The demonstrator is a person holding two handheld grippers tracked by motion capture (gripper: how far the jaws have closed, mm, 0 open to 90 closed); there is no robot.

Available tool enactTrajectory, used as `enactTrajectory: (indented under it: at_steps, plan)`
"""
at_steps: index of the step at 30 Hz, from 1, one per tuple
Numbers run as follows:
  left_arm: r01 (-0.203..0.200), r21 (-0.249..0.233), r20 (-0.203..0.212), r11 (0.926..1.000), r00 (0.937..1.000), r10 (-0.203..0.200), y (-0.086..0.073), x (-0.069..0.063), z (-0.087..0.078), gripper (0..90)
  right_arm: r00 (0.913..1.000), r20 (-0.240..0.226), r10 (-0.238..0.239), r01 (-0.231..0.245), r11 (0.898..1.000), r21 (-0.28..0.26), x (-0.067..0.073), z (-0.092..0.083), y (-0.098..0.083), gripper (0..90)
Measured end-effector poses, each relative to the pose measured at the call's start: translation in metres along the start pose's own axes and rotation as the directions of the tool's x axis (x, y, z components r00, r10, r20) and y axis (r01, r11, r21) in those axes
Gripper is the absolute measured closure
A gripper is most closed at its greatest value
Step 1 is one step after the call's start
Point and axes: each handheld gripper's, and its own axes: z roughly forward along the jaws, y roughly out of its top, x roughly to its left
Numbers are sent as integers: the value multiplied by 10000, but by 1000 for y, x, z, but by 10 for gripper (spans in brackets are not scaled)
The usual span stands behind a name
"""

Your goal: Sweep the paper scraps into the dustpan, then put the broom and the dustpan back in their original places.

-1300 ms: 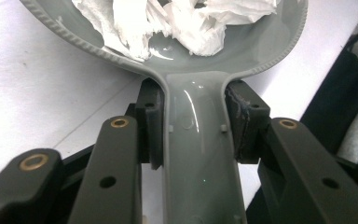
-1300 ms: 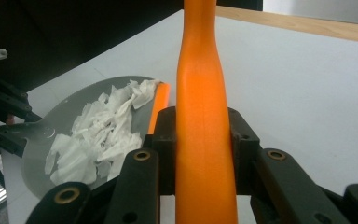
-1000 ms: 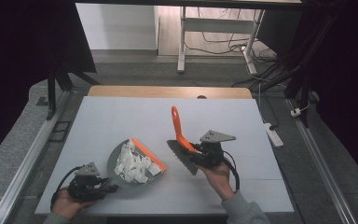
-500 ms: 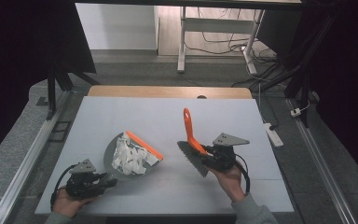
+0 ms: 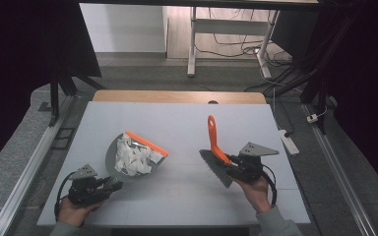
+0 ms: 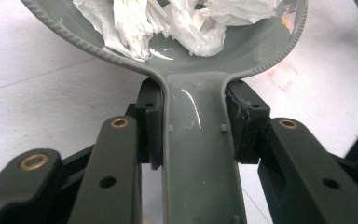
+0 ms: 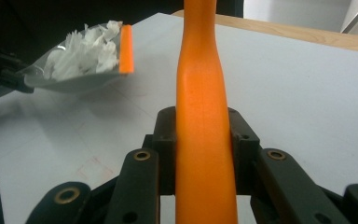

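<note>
Paper (image 5: 134, 156) lies swept into the dustpan (image 5: 112, 156), which the left gripper (image 5: 109, 184) clamps by its handle, tilted off the table (image 5: 177, 118), while the right gripper (image 5: 230, 163) grips the brush (image 5: 215, 147); likely only emptying remains.

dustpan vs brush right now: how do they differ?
Colour: the dustpan is grey with an orange front lip; the brush has an orange handle and dark bristles. Load: the dustpan holds white paper scraps; the brush carries nothing. Pose: the dustpan's lip tilts up, while the brush's handle points away from the person. Shared: each is clamped by its handle, dustpan in the left tool, brush in the right tool.
</note>
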Motion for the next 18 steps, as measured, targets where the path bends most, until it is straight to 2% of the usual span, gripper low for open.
enactTrajectory:
  at_steps: [12,18]
  plan:
    - [594,-609,-488,9964,9969,-624,2,1,-1,611,10000,-1,26,-26,9998,195,-10,-12,-8,703]
    - [880,-713,-768,9936,9927,-934,1,2,-2,610,9995,120,286,-290,9991,311,-16,-17,-11,703]
